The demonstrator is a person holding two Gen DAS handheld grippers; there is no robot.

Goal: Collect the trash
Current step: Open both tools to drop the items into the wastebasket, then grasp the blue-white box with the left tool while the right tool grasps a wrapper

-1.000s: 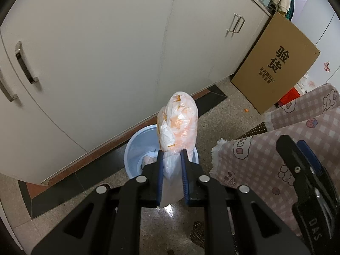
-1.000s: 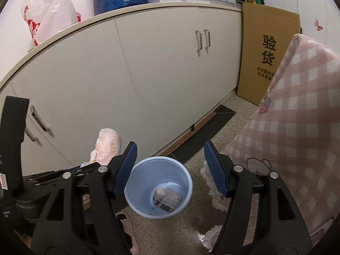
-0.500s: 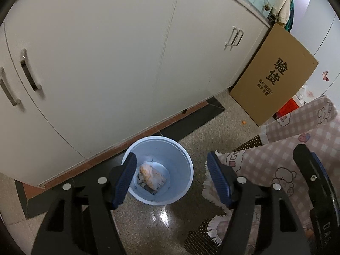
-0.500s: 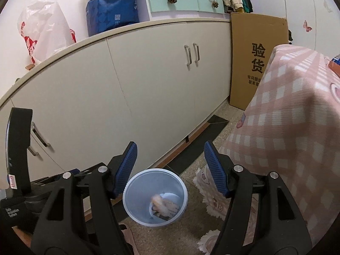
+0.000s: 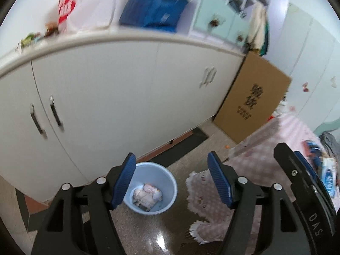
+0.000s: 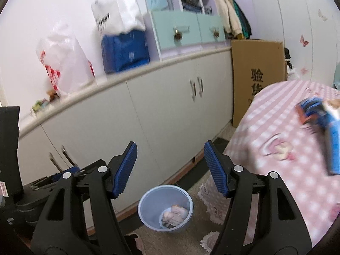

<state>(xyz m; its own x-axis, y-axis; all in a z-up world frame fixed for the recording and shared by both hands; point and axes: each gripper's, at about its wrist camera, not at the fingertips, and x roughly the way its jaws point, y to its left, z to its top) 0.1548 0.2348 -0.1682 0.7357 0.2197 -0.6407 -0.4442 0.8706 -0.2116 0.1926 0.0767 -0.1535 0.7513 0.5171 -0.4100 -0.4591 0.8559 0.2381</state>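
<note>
A light blue waste bin (image 5: pixel 170 182) stands on the floor by the white cabinets; it also shows in the right wrist view (image 6: pixel 148 199). A crumpled orange-and-white plastic bag (image 5: pixel 148 191) lies inside it on other trash, also seen from the right wrist (image 6: pixel 175 212). My left gripper (image 5: pixel 171 180) is open and empty, well above the bin. My right gripper (image 6: pixel 170 165) is open and empty, also high above the bin. A blurred blue packet (image 6: pixel 323 114) lies on the table with the pink checked cloth (image 6: pixel 276 127).
White cabinets (image 5: pixel 106 95) with metal handles run along the wall. A flat cardboard box (image 5: pixel 252 97) leans at their right end. Bags (image 6: pixel 63 59) and a blue pack (image 6: pixel 125 51) sit on the counter. A fringed pink mat (image 5: pixel 201 191) lies beside the bin.
My left gripper opened and let go of the plastic bag, which fell into the bin. Both grippers have since risen and tilted up, so the counter top now shows.
</note>
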